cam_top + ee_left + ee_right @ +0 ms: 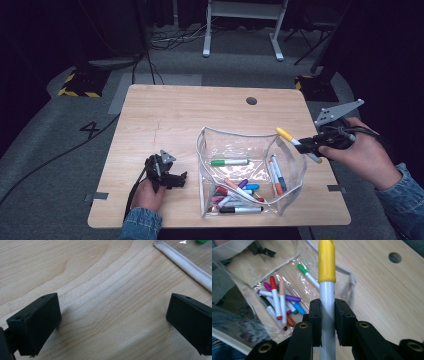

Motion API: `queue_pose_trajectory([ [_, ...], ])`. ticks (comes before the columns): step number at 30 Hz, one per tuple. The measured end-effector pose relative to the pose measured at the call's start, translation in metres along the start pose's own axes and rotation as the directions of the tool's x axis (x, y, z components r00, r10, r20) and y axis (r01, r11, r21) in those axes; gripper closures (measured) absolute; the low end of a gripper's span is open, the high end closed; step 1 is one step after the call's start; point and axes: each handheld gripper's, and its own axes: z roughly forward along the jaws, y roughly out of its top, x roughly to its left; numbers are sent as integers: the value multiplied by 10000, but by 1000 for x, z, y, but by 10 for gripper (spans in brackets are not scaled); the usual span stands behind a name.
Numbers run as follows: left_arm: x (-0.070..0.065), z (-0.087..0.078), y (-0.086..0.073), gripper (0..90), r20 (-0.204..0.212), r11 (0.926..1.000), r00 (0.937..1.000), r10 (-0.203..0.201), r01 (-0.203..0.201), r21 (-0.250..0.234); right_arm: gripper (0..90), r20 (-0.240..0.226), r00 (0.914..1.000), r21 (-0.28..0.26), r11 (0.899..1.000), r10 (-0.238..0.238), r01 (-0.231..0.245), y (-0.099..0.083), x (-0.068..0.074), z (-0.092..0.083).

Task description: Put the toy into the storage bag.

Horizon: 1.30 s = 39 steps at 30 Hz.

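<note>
The right gripper (306, 145), at three o'clock off the light wooden table (165, 115), clamps a grey-barrelled marker with a yellow cap (326, 262) just above the rim of the clear plastic pouch with white piping (202, 150). Loose markers in the pouch lie beneath it, a green-capped marker (229, 162) among them. At seven o'clock the left gripper (172, 179) rests with jaws wide and empty. A painted "4" (92, 129) marks the floor at nine o'clock.
</note>
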Motion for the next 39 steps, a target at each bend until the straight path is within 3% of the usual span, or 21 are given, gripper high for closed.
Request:
queue_pose_trajectory([
  [7, 0, 0, 0, 0, 6, 10000, 10000, 26, -26, 5, 773, -600, 9948, 26, 9966, -819, 822, 17, 25, 6],
  [13, 0, 0, 0, 0, 11, 10000, 10000, 28, -28, 19, 773, -950, 9879, 123, 9921, -1229, 1246, 24, 38, 11],
  [20, 0, 0, 0, 0, -2, 10000, 10000, 31, -31, 13, 773, -1799, 9660, 423, 9796, -1858, 1963, 34, 61, 30],
  [21, 0, 0, 0, 0, -2, 10000, 10000, 31, -31, 13, 773, -1799, 9660, 423, 9796, -1858, 1963, 34, 61, 30],
  [26, 0, 0, 0, 0, -12, 10000, 10000, 28, -28, 12, 773, -2256, 9467, 821, 9638, -2298, 2535, 40, 74, 48],
  [31, 0, 0, 0, 0, 1, 10000, 10000, -15, 15, 5, 773, -2518, 9364, 1080, 9545, -2444, 2781, 42, 80, 60],
  [39, 0, 0, 0, 0, 6, 10000, 10000, 28, -28, 7, 773, -2897, 9172, 1834, 9247, -2735, 3337, 49, 90, 86],
])
